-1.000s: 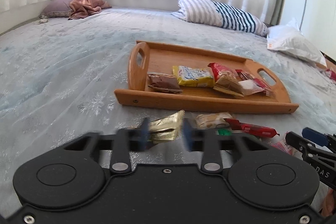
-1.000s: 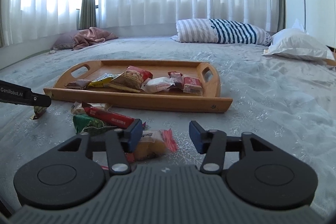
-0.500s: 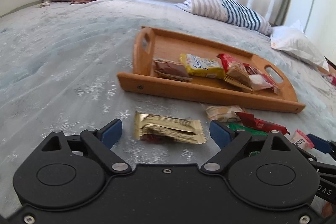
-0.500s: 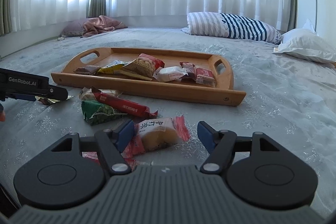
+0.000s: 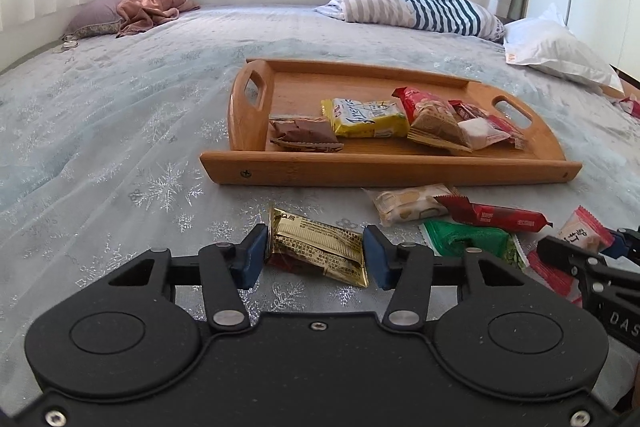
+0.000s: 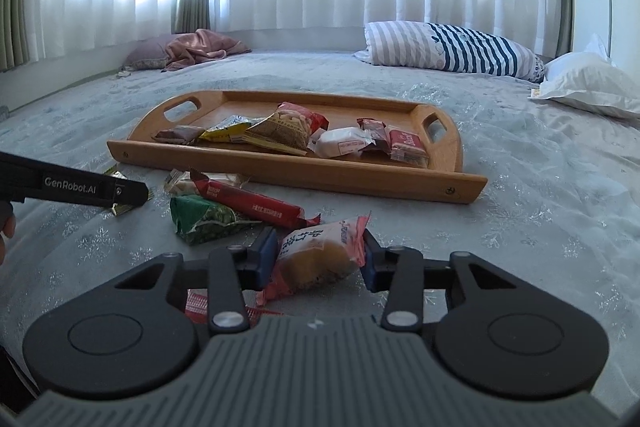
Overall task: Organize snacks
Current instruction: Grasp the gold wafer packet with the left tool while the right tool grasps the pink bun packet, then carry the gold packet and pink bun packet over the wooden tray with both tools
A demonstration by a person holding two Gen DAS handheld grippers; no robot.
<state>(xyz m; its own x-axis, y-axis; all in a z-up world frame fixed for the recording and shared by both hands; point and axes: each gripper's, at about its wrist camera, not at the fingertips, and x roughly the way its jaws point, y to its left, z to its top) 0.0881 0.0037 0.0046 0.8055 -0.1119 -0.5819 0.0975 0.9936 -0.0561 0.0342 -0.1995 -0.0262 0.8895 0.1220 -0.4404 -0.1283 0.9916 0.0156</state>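
On the bed before a wooden tray (image 5: 384,171), left tongs (image 5: 314,254) have just closed on a crinkled gold foil packet (image 5: 316,247); right tongs (image 6: 320,259) have just closed on a pink-wrapped cake (image 6: 320,255).

The bed (image 5: 120,131) carries a wooden tray (image 5: 384,169), loose snacks (image 5: 488,217), pillows (image 5: 416,7).
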